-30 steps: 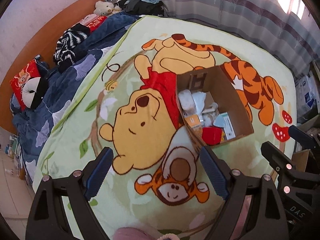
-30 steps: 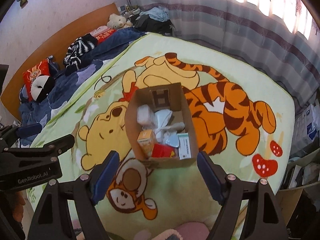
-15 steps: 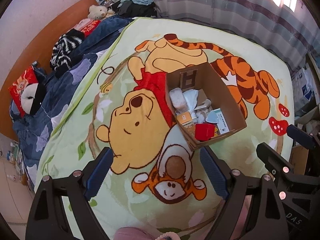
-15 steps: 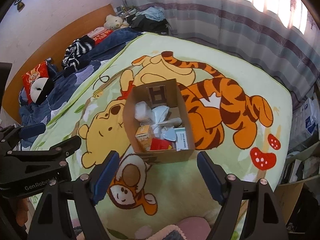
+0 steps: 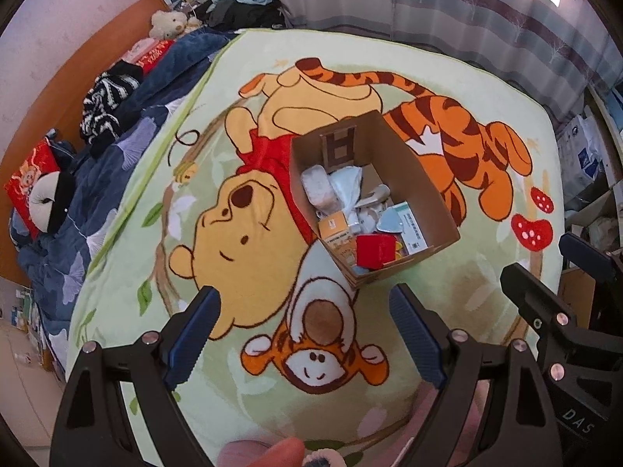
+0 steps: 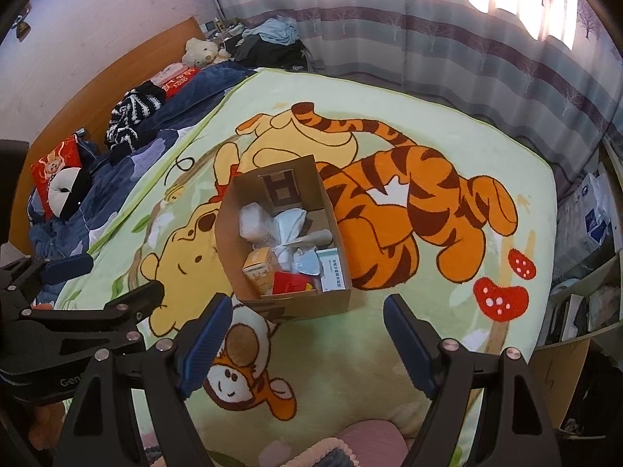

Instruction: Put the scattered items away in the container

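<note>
Your left gripper hangs above the cartoon blanket with its jaws spread wide and nothing between them; the blue pads frame only printed fabric. The cardboard box sits ahead of those jaws and off toward the right fingertip, well clear of both pads, open at the top. Inside it you can see a red box nearest the jaws, an orange carton just beside it, a white-and-teal packet against the right wall, and a white wrapped bundle further back with pale crumpled plastic between. Your right gripper is likewise parted and holds nothing; from its view the same box lies straight ahead, its near wall just beyond the fingertips and roughly centred between them. The other gripper's black frame shows at the left edge of that view. Beyond the box, a teddy bear and a striped garment lie far up the bed by the wooden headboard.
</note>
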Tool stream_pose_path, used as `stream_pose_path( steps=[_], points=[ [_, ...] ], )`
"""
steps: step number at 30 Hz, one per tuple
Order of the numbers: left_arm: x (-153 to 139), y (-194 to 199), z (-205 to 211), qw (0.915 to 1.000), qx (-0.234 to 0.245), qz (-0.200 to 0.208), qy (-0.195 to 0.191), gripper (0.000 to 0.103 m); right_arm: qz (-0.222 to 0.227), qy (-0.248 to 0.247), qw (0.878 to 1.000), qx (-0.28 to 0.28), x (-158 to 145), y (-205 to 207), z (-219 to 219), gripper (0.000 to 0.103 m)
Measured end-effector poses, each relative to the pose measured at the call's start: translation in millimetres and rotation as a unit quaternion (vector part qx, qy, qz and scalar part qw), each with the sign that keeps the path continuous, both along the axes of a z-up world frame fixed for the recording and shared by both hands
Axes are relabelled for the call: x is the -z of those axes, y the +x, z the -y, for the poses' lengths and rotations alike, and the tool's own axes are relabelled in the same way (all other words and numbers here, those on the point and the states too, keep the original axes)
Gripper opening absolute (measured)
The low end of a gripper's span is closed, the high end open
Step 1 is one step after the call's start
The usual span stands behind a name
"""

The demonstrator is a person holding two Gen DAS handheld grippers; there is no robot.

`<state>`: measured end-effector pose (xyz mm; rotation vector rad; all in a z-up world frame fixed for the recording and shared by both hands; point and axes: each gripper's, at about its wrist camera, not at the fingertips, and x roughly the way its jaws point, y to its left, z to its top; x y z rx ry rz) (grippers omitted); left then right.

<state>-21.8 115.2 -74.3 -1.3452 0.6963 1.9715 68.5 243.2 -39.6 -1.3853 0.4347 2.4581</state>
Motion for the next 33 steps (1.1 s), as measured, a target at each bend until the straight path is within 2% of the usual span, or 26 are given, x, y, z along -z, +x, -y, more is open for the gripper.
stream_pose_path(
  steps=[6, 11, 33],
  points=[
    [0.6, -0.4, -1.6, 1.0000, 0.004, -0.001, 0.001, 0.090, 0.002, 0.000, 1.000, 0.002, 0.5, -0.2, -1.8, 0.082],
    [3.1, -3.7, -0.1, 0.9999, 0.001, 0.014, 0.002, 0.091, 0.002, 0.000, 1.000, 0.002, 0.6, -0.4, -1.7, 0.082],
    [11.4, -16.7, -2.8, 0.9999, 0.000, 0.017, -0.004, 0.092, 0.024, -0.004, 1.000, 0.002, 10.8, -14.5, -1.7, 0.082]
  ],
)
